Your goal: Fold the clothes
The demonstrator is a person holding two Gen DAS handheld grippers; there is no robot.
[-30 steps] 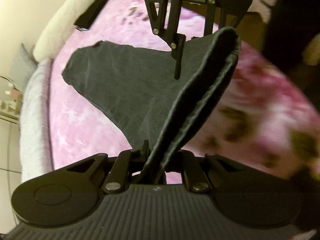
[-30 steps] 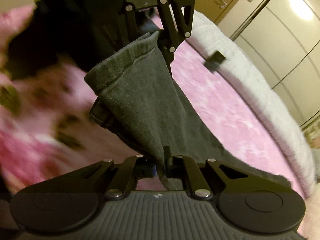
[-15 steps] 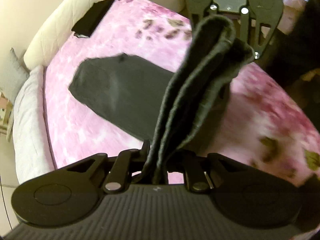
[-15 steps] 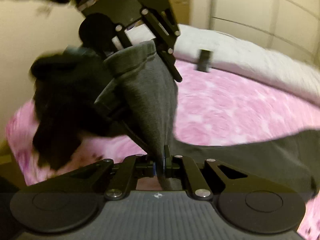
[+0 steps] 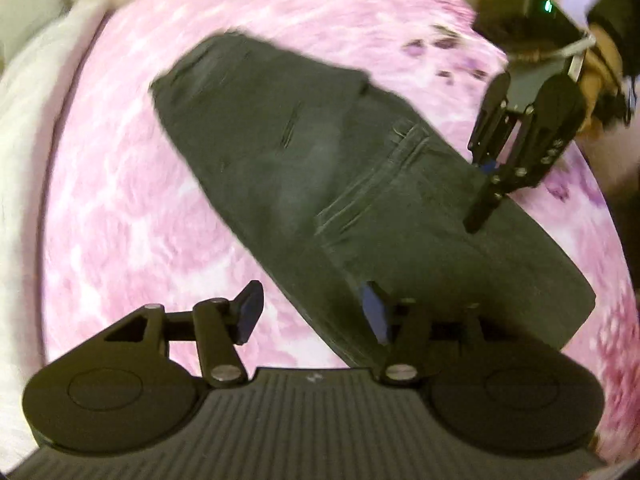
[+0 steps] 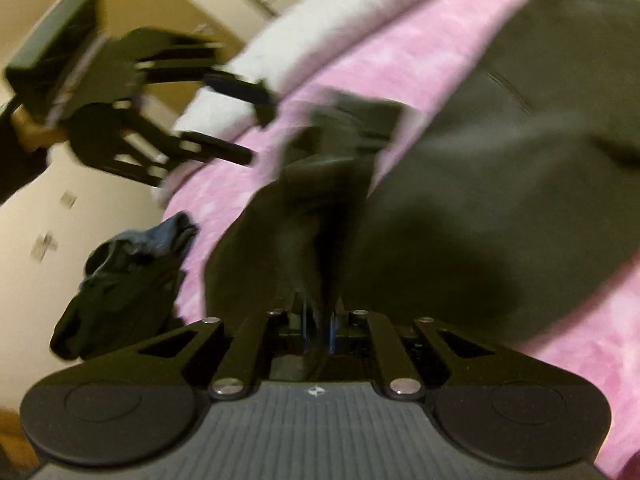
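Pink mottled bedspread carries the dark grey denim trousers, lying doubled flat. Left tongs gape; right tongs pinch a fold. Thick, limp, grippy cloth: take hems or waistband.

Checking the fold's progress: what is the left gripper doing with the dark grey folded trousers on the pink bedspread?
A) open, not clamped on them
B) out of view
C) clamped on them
A: the left gripper has its fingers spread, with nothing pinched between them; the dark grey folded trousers lie on the pink bedspread.
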